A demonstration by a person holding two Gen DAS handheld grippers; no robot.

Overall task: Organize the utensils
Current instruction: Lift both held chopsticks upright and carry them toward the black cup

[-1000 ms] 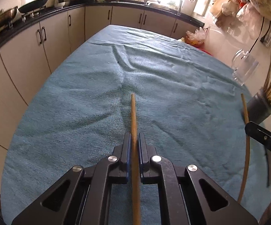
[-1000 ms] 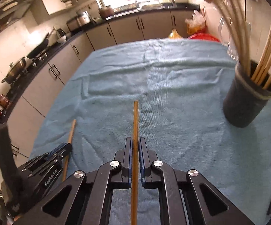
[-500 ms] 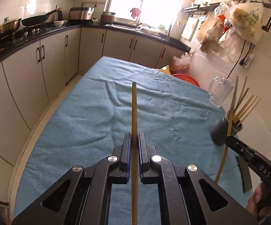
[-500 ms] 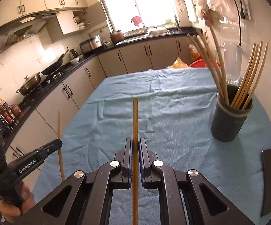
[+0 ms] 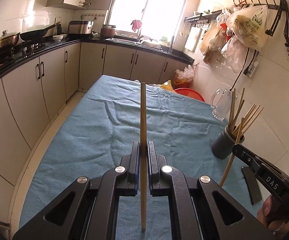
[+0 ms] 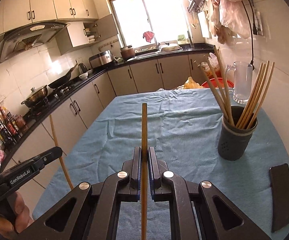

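Note:
My left gripper is shut on a wooden chopstick that sticks out forward above the blue cloth. My right gripper is shut on a second wooden chopstick, also held up off the table. A dark grey holder with several chopsticks in it stands at the right of the table; in the left wrist view the holder is at the right, just beyond the right gripper. The left gripper shows at the lower left of the right wrist view.
The table is covered by a blue cloth. A glass mug stands behind the holder near the wall. A flat black object lies on the cloth at the near right. Kitchen cabinets run along the left and far side.
Both grippers have risen off the cloth with their chopsticks and tilted up, so more of the kitchen and window is in view. The holder now sits lower and farther in both views.

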